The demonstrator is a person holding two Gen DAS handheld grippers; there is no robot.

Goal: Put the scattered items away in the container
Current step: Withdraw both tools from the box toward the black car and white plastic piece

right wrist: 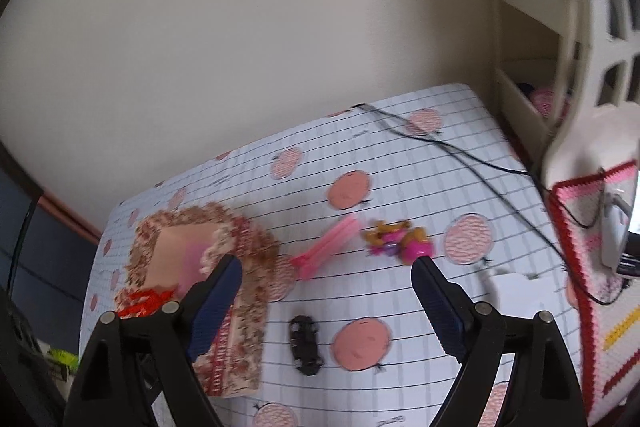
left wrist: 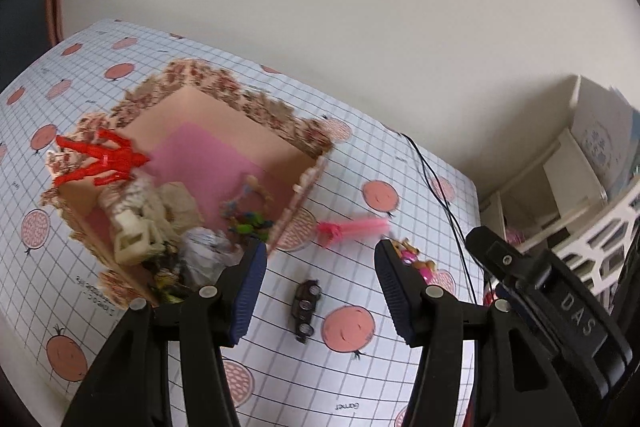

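Left wrist view finds our left gripper [left wrist: 320,255] with jaws spread and nothing between them, hovering over the gridded tablecloth [left wrist: 400,187] dotted with pink circles. A small dark toy car [left wrist: 306,309] lies on the cloth just below the gap between the fingertips. Up and to the left of the jaws sits the floral-edged box [left wrist: 248,99], already holding a red figure [left wrist: 102,159], a cream figure [left wrist: 136,227] and other small toys. A pink clip [left wrist: 352,229] lies just ahead of the jaws, and a pink-and-yellow toy [left wrist: 412,257] sits beside the right fingertip. Right wrist view shows our right gripper [right wrist: 326,267] spread wide and empty; the car [right wrist: 306,345] lies below the gap, the box [right wrist: 240,267] behind the left finger, the clip [right wrist: 326,247] ahead, the pink-and-yellow toy [right wrist: 398,241] by the right tip.
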